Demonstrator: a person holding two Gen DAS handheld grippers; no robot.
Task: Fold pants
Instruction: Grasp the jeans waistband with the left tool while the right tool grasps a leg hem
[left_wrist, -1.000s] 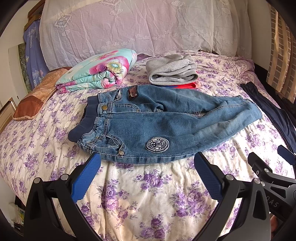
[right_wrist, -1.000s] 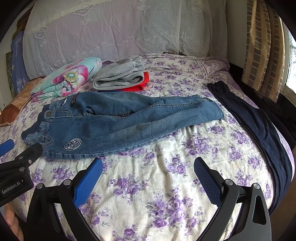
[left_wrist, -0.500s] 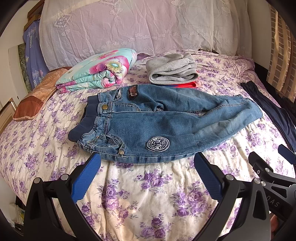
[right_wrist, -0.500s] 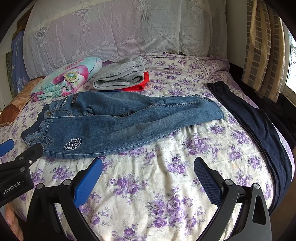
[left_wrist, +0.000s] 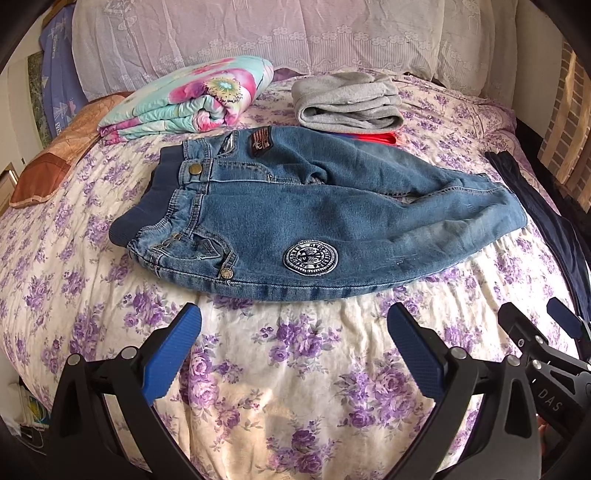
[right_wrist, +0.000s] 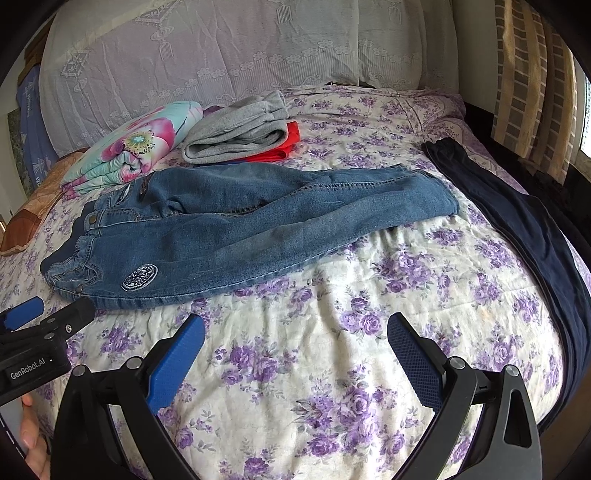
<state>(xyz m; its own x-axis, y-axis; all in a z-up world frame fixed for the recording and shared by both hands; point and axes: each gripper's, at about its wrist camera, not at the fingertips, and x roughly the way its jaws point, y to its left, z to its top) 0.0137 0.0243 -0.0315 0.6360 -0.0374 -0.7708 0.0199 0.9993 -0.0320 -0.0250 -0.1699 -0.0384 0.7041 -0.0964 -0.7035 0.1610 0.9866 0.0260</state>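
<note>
Blue jeans (left_wrist: 314, 221) spread flat on floral bed (left_wrist: 295, 387), left claw (left_wrist: 295, 325) and right claw (right_wrist: 295, 332) both open, empty, hovering near the jeans' front edge

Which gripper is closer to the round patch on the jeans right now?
Left. The left gripper hovers open just in front of the round patch, while the right gripper sits open further along, nearer the legs of the jeans.
</note>
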